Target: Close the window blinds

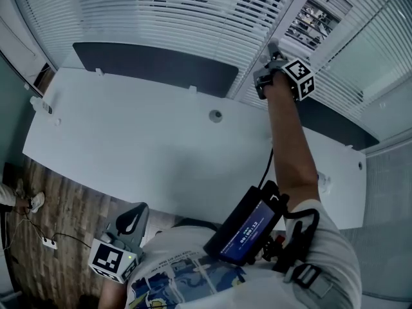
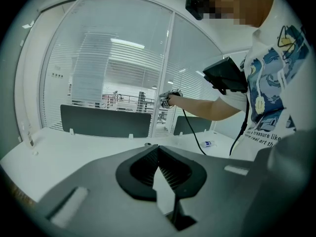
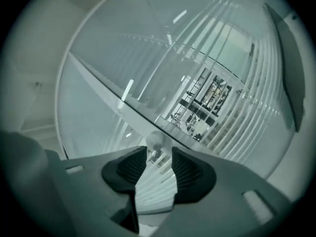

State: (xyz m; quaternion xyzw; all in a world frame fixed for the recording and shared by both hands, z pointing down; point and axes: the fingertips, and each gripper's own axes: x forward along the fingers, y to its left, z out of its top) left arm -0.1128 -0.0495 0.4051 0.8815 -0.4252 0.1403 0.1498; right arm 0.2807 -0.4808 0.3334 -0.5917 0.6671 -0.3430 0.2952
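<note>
White slatted blinds hang with their slats partly apart behind the glass, so the building beyond shows through. My right gripper is stretched out over the desk to the window post, rolled on its side. In the right gripper view its jaws stand apart, with a small white round knob right at the fingertips and blind slats beyond; the pads do not press on it. My left gripper hangs low by my left side, away from the window; its jaws meet at the tips with nothing between them.
A long white desk lies between me and the window, with dark divider panels along its back edge and a round grommet. A black device hangs on my chest. Wooden floor and a power strip show at left.
</note>
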